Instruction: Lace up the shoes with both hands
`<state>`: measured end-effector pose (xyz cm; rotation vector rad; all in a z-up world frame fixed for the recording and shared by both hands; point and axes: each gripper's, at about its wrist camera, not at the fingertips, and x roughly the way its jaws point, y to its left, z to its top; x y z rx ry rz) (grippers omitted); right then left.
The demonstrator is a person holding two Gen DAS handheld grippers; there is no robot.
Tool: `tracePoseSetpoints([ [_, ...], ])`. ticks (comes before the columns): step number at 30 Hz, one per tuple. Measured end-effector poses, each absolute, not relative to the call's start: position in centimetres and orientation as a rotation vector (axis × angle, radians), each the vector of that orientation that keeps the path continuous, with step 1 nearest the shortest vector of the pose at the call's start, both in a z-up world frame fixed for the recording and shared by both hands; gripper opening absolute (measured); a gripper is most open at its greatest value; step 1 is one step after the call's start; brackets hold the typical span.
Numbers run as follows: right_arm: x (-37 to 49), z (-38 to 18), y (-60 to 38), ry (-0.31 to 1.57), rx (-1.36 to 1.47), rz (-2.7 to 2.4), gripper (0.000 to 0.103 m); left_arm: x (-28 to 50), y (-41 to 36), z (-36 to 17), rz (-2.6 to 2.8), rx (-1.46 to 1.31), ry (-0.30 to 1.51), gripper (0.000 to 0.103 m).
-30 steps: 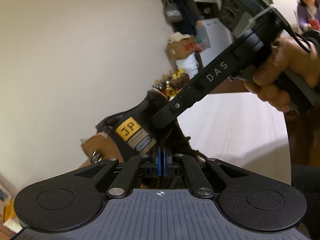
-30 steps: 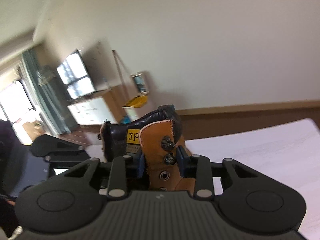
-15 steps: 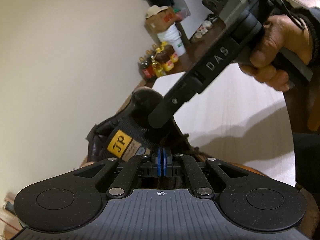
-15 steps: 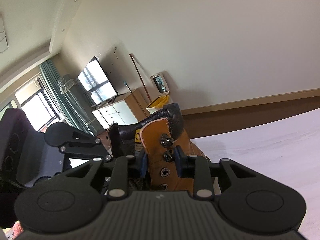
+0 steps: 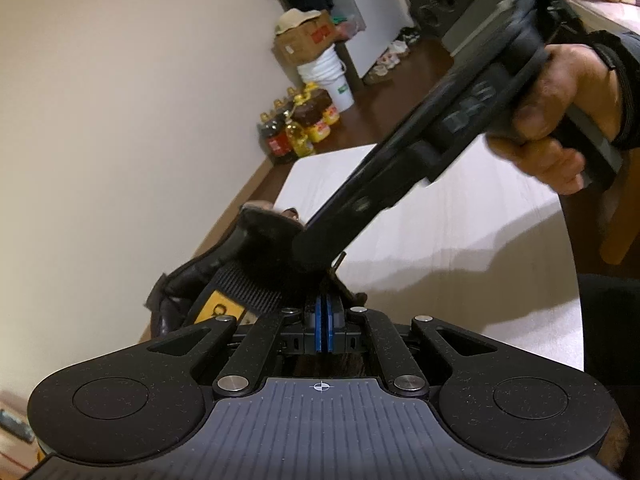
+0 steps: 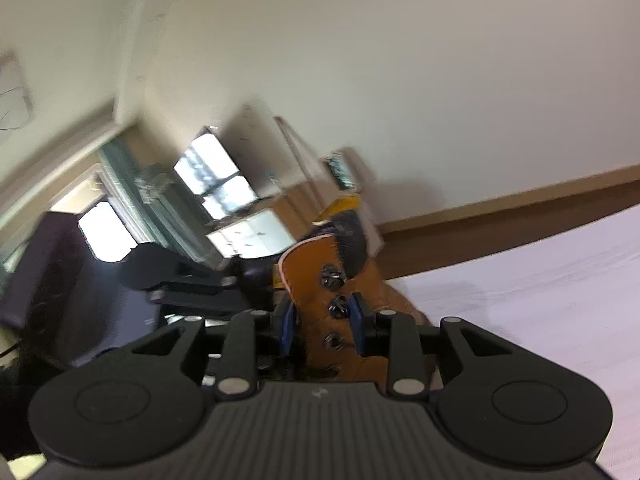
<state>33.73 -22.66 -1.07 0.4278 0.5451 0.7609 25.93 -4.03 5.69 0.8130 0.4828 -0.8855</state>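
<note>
White table runs to a cream wall; oil bottles, a bucket and a cardboard box sit on the dark floor beyond.

Boot stands on the table, upright, tan flap toward your right camera.

Versus a second ago: left view has tilted, and the yellow tongue label sits lower and partly hidden.

Your right hand grips its handle and reaches down over the collar. Right gripper pinches the eyelet flap. Left gripper: pads pressed together; lace between them cannot be made out.
</note>
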Motion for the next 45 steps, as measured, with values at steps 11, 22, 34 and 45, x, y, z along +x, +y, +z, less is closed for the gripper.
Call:
tracePoseSetpoints([
  [11,34.6,-4.5,-25.2,0.537,0.533,0.792,0.031,25.7,-3.5,5.9,-0.878,0.785,0.487,0.003],
  [22,34.7,-5.2,-25.5,0.532,0.609,0.848,0.003,25.6,-3.9,5.9,-0.860,0.766,0.492,0.003],
  [34,33.8,-4.7,-25.3,0.537,0.582,0.801,0.002,24.4,-4.0,5.8,-0.793,0.777,0.502,0.005],
  [45,33.0,-4.6,-24.9,0.539,0.572,0.761,0.003,24.0,-4.6,5.5,-0.772,0.780,0.489,0.006],
])
